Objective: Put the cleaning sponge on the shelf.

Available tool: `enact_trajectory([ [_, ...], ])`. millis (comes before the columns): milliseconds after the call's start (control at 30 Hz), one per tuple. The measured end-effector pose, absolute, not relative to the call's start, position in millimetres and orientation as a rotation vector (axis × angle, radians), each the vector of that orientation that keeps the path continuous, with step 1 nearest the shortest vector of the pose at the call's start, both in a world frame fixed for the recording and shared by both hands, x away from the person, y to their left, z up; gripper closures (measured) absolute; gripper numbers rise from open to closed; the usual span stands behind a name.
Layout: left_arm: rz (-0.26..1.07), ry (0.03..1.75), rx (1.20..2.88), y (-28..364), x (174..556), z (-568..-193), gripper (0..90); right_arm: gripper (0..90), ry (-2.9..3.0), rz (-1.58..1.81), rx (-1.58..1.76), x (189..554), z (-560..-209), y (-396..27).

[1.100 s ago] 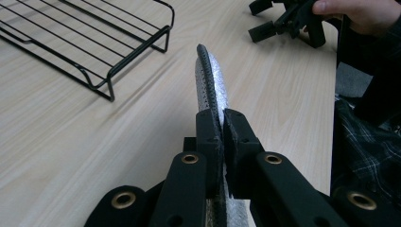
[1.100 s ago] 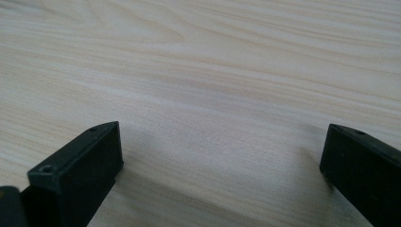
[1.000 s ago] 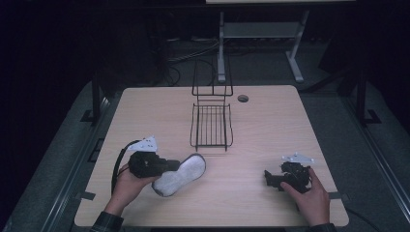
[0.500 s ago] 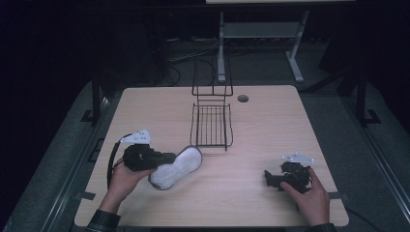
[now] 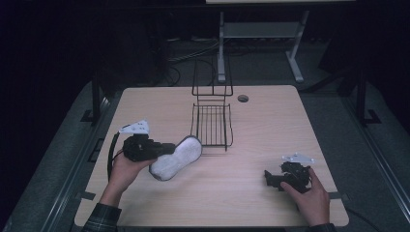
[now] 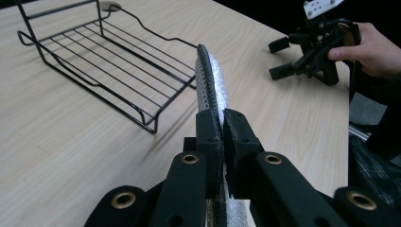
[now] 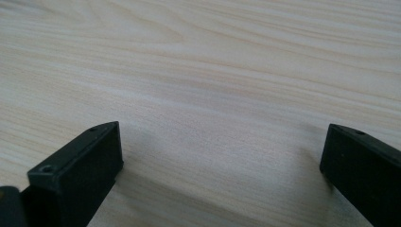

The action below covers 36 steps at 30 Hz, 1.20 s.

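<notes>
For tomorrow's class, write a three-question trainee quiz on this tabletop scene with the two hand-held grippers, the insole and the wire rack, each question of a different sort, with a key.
1. True or false: the left gripper is clamped on the insole.
2. The right gripper is: A) open over bare table B) shut on the wire rack C) holding the insole.
3. Fill in: in the high view, the insole's far end lies near the front edge of the ___.

Key: 1 true. 2 A. 3 wire rack.

Each claw, left claw (image 5: 167, 149) and right claw (image 5: 267, 178), is matte black with blocky jaws, brass-ringed pivot screws, a grey three-cornered top plate and a black cable. Plaid sleeve (image 5: 100, 220) at left wrist.
</notes>
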<state>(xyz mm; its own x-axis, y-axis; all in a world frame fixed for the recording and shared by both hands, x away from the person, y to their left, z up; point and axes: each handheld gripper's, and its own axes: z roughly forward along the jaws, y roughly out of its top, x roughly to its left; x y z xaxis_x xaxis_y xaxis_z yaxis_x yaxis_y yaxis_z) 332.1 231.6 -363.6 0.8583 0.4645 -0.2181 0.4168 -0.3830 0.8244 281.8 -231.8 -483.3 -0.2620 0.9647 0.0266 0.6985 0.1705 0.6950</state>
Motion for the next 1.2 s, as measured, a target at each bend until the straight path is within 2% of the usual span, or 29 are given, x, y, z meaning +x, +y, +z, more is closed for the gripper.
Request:
enact_trajectory([
  [1200, 0.107, 0.686, 1.949, 213.4, 400.9, -352.4, 85.1, 0.0, 2.031, 0.845, 1.569, 281.8, -483.3, -231.8],
])
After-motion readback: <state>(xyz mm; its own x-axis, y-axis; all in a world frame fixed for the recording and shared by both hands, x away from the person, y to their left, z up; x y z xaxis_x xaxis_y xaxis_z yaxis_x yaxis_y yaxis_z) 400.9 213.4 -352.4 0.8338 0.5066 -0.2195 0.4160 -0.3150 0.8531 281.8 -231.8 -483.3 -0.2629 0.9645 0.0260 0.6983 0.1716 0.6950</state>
